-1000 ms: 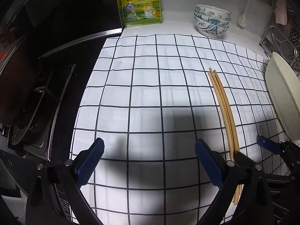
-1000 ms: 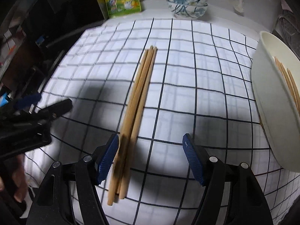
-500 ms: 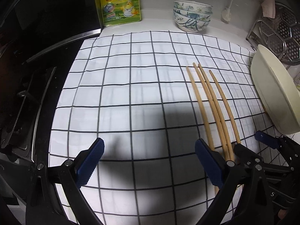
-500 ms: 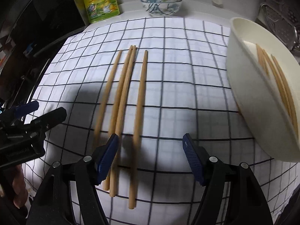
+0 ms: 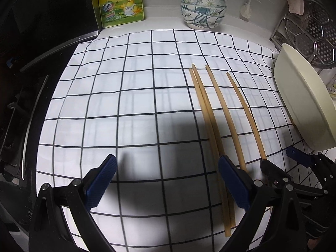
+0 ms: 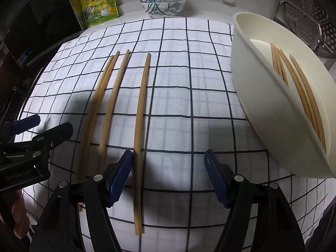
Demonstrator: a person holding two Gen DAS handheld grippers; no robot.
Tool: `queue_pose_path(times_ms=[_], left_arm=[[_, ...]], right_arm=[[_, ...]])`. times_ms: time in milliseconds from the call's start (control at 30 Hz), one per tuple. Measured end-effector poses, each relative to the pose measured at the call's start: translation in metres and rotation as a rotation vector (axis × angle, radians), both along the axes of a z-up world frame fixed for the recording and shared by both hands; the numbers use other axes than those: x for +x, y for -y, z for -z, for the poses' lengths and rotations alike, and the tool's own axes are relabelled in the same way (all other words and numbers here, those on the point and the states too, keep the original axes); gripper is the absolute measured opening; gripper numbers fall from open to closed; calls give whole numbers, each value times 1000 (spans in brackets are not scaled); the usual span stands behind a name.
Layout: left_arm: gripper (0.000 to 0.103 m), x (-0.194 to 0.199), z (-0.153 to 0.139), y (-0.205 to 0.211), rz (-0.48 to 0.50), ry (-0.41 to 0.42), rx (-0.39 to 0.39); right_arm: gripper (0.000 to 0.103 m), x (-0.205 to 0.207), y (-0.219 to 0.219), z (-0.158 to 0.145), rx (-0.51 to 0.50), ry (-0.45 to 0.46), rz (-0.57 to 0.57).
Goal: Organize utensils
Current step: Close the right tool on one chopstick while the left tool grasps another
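While both claws hang spread and empty, four loose wooden chopsticks [image 6: 109, 105] lie on the checked cloth [image 5: 126, 96].

The right gripper [image 6: 168, 176] straddles the rightmost stick; the left gripper [image 5: 166, 182] hovers beside the leftmost pair. More sticks rest in the tilted cream oval dish [image 6: 262, 109].

Four wooden chopsticks [image 6: 140, 113], seemingly flat

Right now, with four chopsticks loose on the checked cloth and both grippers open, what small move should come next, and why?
Probably lower the right gripper and close on the rightmost chopstick. It lies apart from the other three, already between the open jaws beside the left pad, and the cream bowl to its right already holds chopsticks.
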State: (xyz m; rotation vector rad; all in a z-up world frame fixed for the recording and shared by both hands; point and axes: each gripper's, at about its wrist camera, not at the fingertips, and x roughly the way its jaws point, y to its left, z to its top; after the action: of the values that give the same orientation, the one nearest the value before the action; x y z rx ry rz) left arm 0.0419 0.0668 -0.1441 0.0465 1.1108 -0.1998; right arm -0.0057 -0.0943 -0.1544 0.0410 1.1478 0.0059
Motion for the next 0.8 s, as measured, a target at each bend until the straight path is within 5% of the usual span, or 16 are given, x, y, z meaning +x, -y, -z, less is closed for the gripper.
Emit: queue_pose_path(times_ms=[800], left_arm=[[93, 12, 14, 11, -22, 4, 102]], right_arm=[[67, 7, 4, 3, -35, 19, -13]])
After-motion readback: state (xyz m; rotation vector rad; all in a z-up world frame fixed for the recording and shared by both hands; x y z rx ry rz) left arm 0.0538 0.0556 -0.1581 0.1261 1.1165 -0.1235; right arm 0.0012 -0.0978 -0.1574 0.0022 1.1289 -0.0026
